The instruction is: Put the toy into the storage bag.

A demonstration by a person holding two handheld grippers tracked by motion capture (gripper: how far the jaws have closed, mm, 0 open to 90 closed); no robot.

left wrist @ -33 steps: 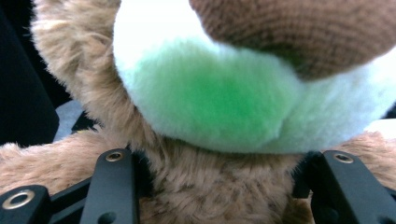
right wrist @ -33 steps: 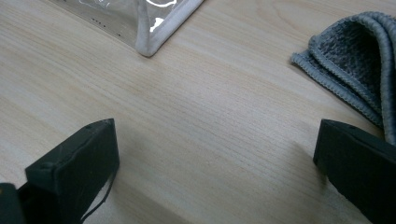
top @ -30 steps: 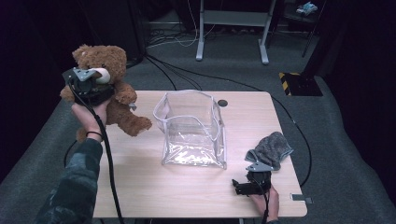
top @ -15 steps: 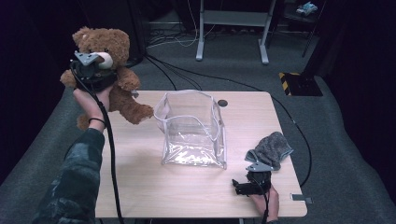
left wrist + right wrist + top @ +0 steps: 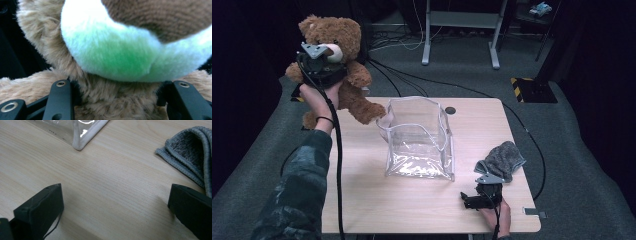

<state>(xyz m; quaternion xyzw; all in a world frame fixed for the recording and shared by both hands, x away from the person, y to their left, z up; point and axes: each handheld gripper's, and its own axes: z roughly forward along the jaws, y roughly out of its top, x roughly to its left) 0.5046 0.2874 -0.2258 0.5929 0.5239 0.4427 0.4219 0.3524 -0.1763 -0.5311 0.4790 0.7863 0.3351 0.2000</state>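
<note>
Left gripper view: teddy bear [image 5: 105,100] cropped, fingers [image 5: 61,97] sunk in fur.

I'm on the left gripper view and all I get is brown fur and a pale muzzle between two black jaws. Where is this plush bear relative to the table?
Observer: The brown plush teddy bear hangs in the air by the table's left rear corner, clamped at the neck by the left gripper.
Operator: What is nearest to it on the table?
Observer: A clear plastic zip pouch stands open at mid-table, just right of the bear's foot.
Operator: What's my other hand doing?
Observer: The right gripper rests low at the light wooden table's front right, jaws apart with nothing between them.
Operator: Anything by it?
Observer: A folded grey knitted cloth lies just behind it.
</note>
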